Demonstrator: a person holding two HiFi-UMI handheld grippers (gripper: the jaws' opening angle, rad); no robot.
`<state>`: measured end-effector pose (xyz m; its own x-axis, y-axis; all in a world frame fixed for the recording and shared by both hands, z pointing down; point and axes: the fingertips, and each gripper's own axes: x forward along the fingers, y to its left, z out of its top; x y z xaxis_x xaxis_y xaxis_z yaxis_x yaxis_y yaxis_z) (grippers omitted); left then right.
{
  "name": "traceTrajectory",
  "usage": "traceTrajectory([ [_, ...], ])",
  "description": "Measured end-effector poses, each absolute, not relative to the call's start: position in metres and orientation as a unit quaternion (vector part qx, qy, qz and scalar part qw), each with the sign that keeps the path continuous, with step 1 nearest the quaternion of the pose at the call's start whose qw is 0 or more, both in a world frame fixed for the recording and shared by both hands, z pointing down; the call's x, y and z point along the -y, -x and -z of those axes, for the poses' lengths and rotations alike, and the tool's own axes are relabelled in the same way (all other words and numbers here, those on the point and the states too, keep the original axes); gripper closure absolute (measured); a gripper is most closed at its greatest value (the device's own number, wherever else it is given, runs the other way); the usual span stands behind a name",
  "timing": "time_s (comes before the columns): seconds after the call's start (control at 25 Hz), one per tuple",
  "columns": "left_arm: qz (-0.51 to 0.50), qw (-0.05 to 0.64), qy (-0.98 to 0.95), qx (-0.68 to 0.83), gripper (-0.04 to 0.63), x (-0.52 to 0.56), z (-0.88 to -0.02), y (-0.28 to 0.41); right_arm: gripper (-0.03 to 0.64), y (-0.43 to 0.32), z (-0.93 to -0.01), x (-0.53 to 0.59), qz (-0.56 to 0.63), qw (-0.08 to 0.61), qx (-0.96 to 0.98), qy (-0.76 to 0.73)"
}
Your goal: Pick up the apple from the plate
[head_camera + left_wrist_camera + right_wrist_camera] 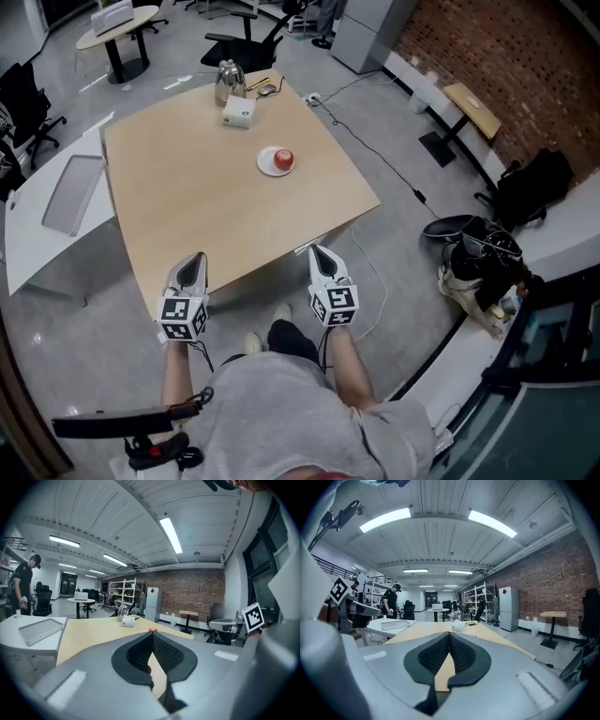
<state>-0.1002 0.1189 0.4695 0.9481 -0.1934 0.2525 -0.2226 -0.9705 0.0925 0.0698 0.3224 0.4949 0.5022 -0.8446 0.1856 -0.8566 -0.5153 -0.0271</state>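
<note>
A red apple (284, 158) lies on a small white plate (268, 165) on the far half of the tan table (187, 197). Both grippers hover at the table's near edge, well short of the plate. My left gripper (194, 263) has its jaws together with nothing between them, and so does my right gripper (319, 251). In the left gripper view the apple (153, 630) peeks just above the tips of the left gripper (151, 634). The right gripper (450, 633) points along the table; its own jaws block the plate from sight.
A white box (238, 111) and a metal kettle (228, 82) stand at the table's far edge. A white side table with a grey tray (73, 192) adjoins on the left. Bags (478, 258) lie on the floor at right. A person (23, 585) stands far left.
</note>
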Motion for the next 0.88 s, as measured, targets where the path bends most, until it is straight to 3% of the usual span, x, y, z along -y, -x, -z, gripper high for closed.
traceTrajectory([
  [0.88, -0.165, 0.071, -0.973, 0.146, 0.575, -0.029, -0.494, -0.013, 0.611, -0.246, -0.545, -0.19, -0.112, 0.042, 0.513, -0.85],
])
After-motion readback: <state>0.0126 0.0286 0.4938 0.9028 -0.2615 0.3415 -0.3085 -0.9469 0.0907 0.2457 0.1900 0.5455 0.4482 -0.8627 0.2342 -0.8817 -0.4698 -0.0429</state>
